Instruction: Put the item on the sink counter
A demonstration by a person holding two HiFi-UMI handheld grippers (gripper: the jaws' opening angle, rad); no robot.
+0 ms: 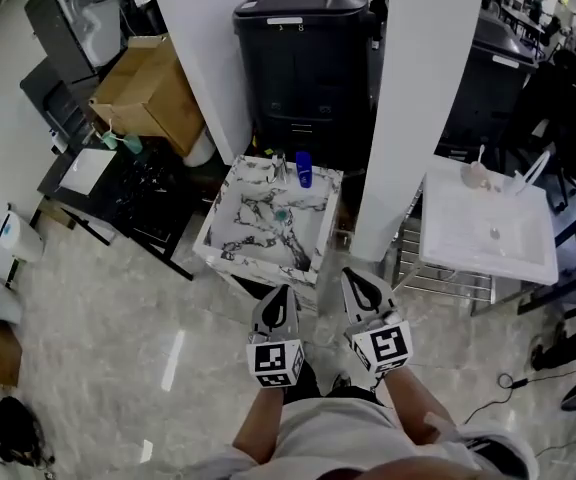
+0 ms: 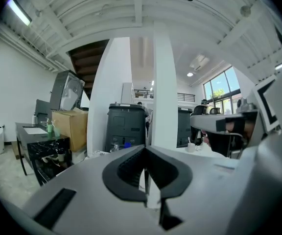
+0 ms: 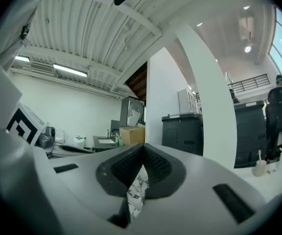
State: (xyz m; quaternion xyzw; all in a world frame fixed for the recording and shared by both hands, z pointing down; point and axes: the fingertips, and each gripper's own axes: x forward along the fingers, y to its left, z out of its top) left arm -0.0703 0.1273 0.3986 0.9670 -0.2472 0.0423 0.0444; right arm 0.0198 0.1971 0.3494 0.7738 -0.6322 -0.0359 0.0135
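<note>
Blue bottle on the sink, both grippers empty

Head view: the small blue plastic bottle (image 1: 304, 169) stands on the back ledge of the white, black-veined marble sink (image 1: 213, 230), with the left gripper (image 1: 280, 293) and right gripper (image 1: 354, 278) just off its front rim. Left gripper view: fingers pressed together, holding nothing. Right gripper view: the same, so the placing looks done.

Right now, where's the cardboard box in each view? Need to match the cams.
Head view: cardboard box upper left, left of the white pillar.
Left gripper view: the box left of centre, mid-height.
Right gripper view: the box small, just left of centre.
Shared landmark: black bin, right of the box in all three.
</note>
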